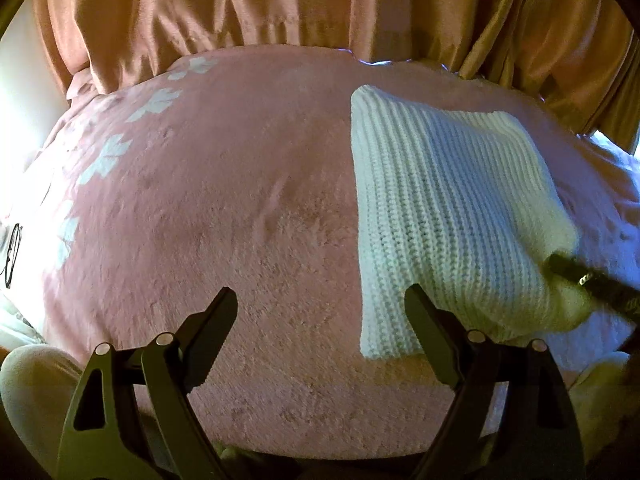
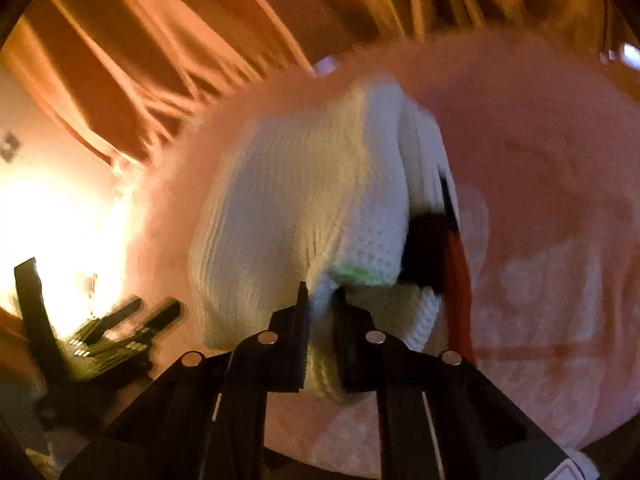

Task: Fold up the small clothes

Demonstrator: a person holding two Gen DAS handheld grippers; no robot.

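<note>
A white ribbed knit garment lies folded on the pink fleece blanket, right of centre in the left wrist view. My left gripper is open and empty, low over the blanket, with its right finger at the garment's near left corner. My right gripper is shut on the garment's near edge and lifts a fold of it. Its dark finger shows at the garment's right corner in the left wrist view. The right wrist view is blurred.
Orange-brown curtains hang behind the blanket's far edge. White leaf prints run along the blanket's left side. The left gripper shows at the lower left of the right wrist view. A dark and orange object sits by the garment's right side.
</note>
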